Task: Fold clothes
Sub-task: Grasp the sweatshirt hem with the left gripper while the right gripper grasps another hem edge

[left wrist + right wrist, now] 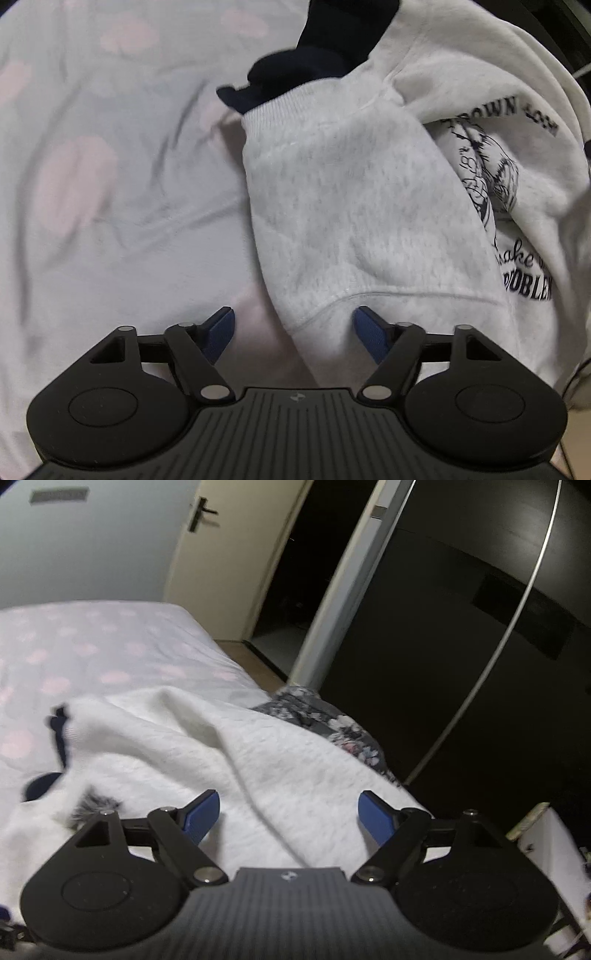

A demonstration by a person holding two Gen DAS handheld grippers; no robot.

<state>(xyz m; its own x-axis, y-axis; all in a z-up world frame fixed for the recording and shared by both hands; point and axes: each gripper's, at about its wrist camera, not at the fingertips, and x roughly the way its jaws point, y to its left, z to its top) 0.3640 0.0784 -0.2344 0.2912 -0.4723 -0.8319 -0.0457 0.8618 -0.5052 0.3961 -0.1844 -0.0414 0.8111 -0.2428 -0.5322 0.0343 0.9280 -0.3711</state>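
Two grippers, both spread wide and holding nothing. Left gripper hangs over the lower end of a grey sleeve of the sweatshirt, its pads astride the seam but clear of the cloth, as far as can be judged. Right gripper hovers over a white ridge of the same garment. Sweatshirt lies bunched near the bed's right edge, sleeve thrown across the printed chest, a navy piece showing beyond the cuff. Risk: a pinch here may catch several layers at once, so the fold drags the whole heap; a pull toward the right edge could tip the garment off the bed. Both views are blurred, so contact is uncertain. Surface: a wrinkled bedsheet with pink spots, soft and likely to ruck. Room: a floral cloth at the bed's right edge, dark wardrobe, cream door ajar.
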